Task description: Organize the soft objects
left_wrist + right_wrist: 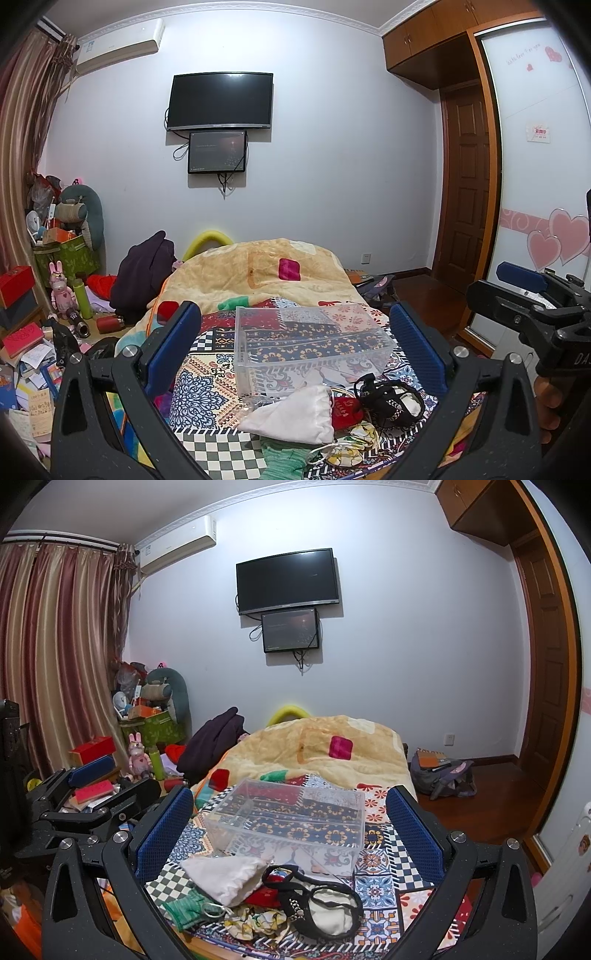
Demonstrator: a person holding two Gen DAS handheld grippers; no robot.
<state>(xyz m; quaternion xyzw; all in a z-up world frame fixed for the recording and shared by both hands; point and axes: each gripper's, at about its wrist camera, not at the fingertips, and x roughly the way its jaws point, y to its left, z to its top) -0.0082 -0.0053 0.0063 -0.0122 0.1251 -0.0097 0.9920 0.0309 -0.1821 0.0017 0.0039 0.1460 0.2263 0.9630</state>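
A: Both jaws apart, empty. White drawstring pouch (pixel 295 415) lies on patchwork bedspread (pixel 207 395), just before clear plastic box (pixel 310 347).
B: Pouch sits low between left gripper (pixel 295 354) fingers; right gripper (pixel 288 834) is nearer the black pouch (pixel 325 904).

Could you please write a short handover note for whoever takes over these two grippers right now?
Left gripper: jaws open, holding nothing, aimed at the box.
Right gripper: jaws open, holding nothing, same aim.
Clear box sits on the patterned bedspread, with no pouches visible in it.
In a heap in front of it: white pouch, red pouch, black-trimmed bag, green knit, floral pouch.
Done: nothing yet.
Left: presumably every soft item goes into the box.
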